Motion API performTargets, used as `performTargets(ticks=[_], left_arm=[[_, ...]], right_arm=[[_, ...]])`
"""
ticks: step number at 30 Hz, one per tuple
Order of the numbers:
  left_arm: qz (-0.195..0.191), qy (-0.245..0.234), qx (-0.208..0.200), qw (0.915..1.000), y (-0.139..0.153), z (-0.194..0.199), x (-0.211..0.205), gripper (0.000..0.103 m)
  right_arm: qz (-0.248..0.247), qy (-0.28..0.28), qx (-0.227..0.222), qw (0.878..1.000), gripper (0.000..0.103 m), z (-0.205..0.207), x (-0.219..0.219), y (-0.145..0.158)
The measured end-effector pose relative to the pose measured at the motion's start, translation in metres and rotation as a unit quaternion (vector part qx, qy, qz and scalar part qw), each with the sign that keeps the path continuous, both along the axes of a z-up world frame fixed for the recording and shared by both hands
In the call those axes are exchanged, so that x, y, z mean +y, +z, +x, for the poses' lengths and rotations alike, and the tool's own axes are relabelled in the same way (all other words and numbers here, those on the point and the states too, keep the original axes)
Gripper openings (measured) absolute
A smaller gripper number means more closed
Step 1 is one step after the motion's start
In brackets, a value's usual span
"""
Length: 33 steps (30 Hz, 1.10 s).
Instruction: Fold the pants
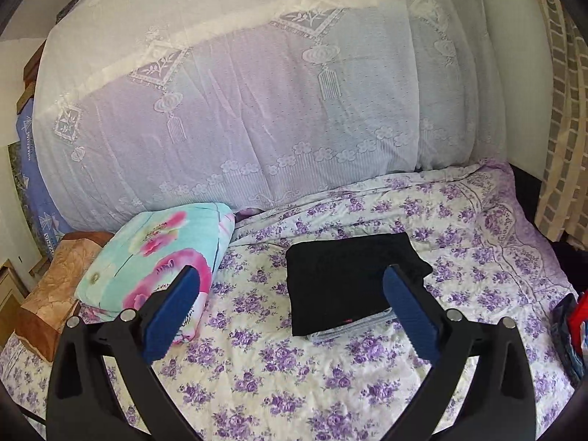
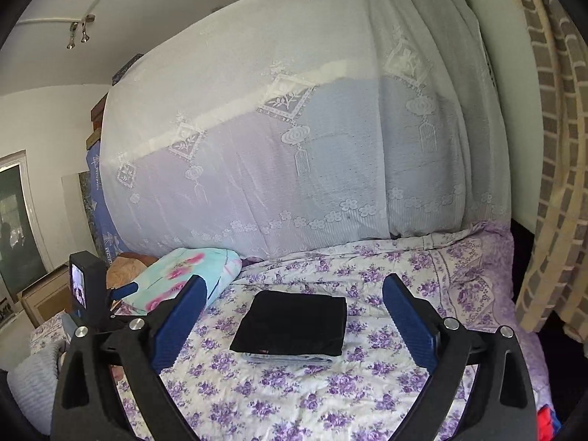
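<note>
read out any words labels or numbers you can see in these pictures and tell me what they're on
None reads with certainty.
Turquoise pillow with pink flowers: short pink script, too blurred to read.
Blue printed cloth behind the white lace cover: white lettering, too small and warped to read.
Folded black pants: a tiny red mark, unreadable.

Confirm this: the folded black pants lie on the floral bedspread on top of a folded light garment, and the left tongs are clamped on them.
Wrong on the grip. The left tongs are open and hold nothing, as the left wrist view shows. The folded black pants do lie on a folded light garment on the floral bedspread.
</note>
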<state>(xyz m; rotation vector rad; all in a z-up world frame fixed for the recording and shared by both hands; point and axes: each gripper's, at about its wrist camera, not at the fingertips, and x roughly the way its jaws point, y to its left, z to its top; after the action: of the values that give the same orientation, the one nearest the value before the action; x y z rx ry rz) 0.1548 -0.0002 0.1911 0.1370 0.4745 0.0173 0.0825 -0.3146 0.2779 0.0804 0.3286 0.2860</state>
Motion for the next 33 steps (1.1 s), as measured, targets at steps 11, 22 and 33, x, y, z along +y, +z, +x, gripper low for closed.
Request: performTargets(ticks=[11, 22, 33], left_arm=[[-0.021, -0.026, 0.000, 0.9994, 0.013, -0.092, 0.000, 0.098], [-0.008, 0.010, 0.041, 0.9991, 0.016, -0.108, -0.031, 0.098], [0.035, 0.105, 0.085, 0.9902, -0.003, -0.086, -0.067, 0.098]], right_arm=[[-0.018, -0.056, -0.008, 0.998, 0.099, -0.147, -0.020, 0.025], [-0.046, -0.006, 0.018, 0.999, 0.099, -0.105, 0.039, -0.024], [-0.003, 0.065, 0.077, 0.995, 0.099, -0.042, 0.030, -0.049]])
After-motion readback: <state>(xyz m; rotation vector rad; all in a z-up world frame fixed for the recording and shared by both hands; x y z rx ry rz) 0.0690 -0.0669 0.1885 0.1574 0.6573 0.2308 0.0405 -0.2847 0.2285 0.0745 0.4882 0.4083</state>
